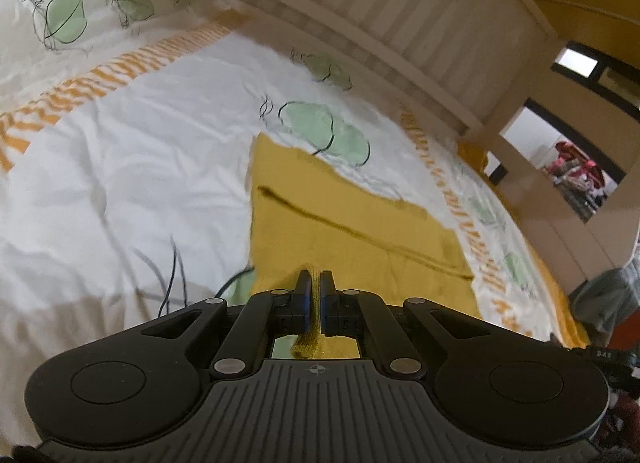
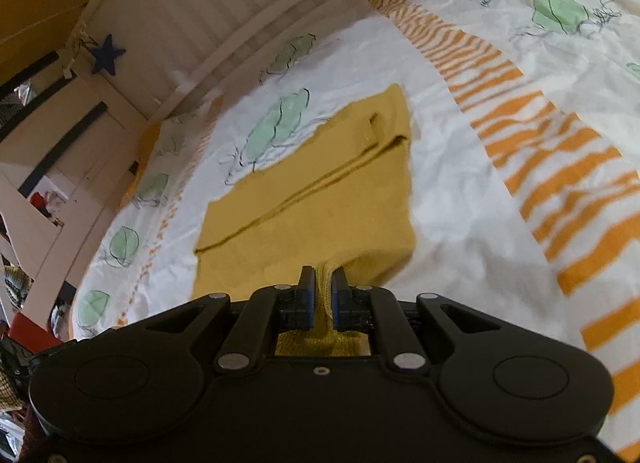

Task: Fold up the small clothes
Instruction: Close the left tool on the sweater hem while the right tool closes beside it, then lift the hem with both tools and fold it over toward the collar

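We've got the left gripper (image 1: pixel 315 277) with its two fingers squeezed tight on a bunched fold of the mustard-yellow knit garment (image 1: pixel 352 231), the ribbed edge pinched between the blue pads (image 1: pixel 306 303) and a bit of it poking back through toward the camera. Over on the other side, the right gripper (image 2: pixel 323 275) is doing the same, fingers clamped together on the near hem of the garment (image 2: pixel 320 191), the knit ridge caught between them. The garment itself lies spread on the bedspread (image 1: pixel 120 183), near edge lifted up into both grippers, far edge flat on the cloth. We can see a long crease running across it in both views, and a small folded bit near the far corner in the right wrist view. The bedspread is white with green leaf prints (image 1: pixel 320 131) and an orange striped band (image 2: pixel 540 135). Behind it runs a pale slatted headboard (image 1: pixel 400 3), and in the right wrist view a dark blue star (image 2: pixel 106 55) hangs at the headboard's end post.
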`<act>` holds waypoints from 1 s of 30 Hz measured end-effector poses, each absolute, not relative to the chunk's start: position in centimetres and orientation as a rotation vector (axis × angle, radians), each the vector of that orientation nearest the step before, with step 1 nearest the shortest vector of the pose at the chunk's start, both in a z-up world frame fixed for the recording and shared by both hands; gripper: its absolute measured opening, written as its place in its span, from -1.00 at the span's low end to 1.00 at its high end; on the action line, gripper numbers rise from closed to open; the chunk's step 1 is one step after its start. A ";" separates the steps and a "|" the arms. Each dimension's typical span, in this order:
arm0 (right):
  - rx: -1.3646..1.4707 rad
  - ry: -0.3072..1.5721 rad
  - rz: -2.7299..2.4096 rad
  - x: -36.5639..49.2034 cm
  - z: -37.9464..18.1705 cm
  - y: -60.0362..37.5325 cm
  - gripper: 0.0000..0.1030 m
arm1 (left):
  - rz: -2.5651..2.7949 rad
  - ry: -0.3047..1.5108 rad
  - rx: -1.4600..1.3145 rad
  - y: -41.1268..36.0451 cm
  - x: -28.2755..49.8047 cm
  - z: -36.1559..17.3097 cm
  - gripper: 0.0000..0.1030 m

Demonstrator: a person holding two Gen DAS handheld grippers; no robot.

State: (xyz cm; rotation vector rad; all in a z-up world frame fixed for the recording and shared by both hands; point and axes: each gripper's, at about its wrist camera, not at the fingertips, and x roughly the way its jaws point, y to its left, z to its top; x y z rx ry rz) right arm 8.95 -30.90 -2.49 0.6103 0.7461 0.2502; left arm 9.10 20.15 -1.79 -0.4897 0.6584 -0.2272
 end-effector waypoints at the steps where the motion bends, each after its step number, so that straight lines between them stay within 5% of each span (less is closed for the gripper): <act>1: 0.622 0.741 0.252 9.2 -2.4 -31.0 -0.71 | -0.229 0.653 -0.499 20.2 9.5 -1.7 -0.93; 17: 0.763 0.650 0.218 19.2 -1.8 -33.2 -0.71 | -0.188 0.566 -0.581 21.4 20.2 0.5 -0.93; 30: 0.725 0.671 0.126 29.9 -5.3 -33.6 -0.79 | -0.111 0.635 -0.596 20.7 29.7 -4.0 -0.93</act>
